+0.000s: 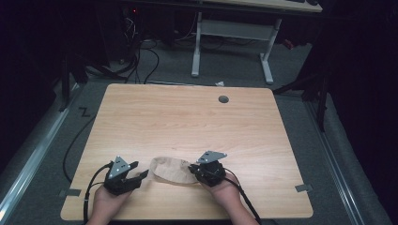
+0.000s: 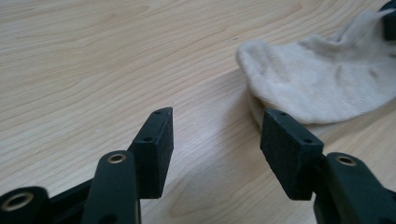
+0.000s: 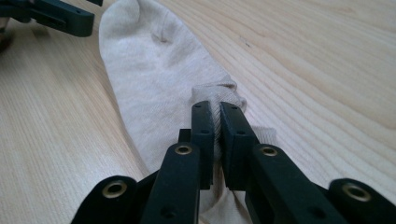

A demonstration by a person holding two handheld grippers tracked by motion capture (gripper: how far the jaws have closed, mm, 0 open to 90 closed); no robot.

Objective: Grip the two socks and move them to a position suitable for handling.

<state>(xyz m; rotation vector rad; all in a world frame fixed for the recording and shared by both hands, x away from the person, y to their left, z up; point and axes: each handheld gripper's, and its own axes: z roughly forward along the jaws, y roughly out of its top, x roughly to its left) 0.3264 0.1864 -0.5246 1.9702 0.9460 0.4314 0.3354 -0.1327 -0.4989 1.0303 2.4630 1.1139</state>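
Two grippers are working low over the wooden table [image 1: 187,117], the right gripper [image 3: 217,112] pinching the ribbed cuff of a cream sock [image 3: 154,70] lying flat near the front edge, while the left gripper [image 2: 215,135] is gaping wide just beside its toe.

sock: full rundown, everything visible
The sock is cream, a soft ribbed knit, lying flat and slightly creased on the wooden table near its front edge, between the two grippers. The right gripper is shut on a bunched fold at one end, lifting the fabric a little there. The other, rounded end lies just ahead of the open left gripper, whose fingers are not gripping it. Nothing else touches it.
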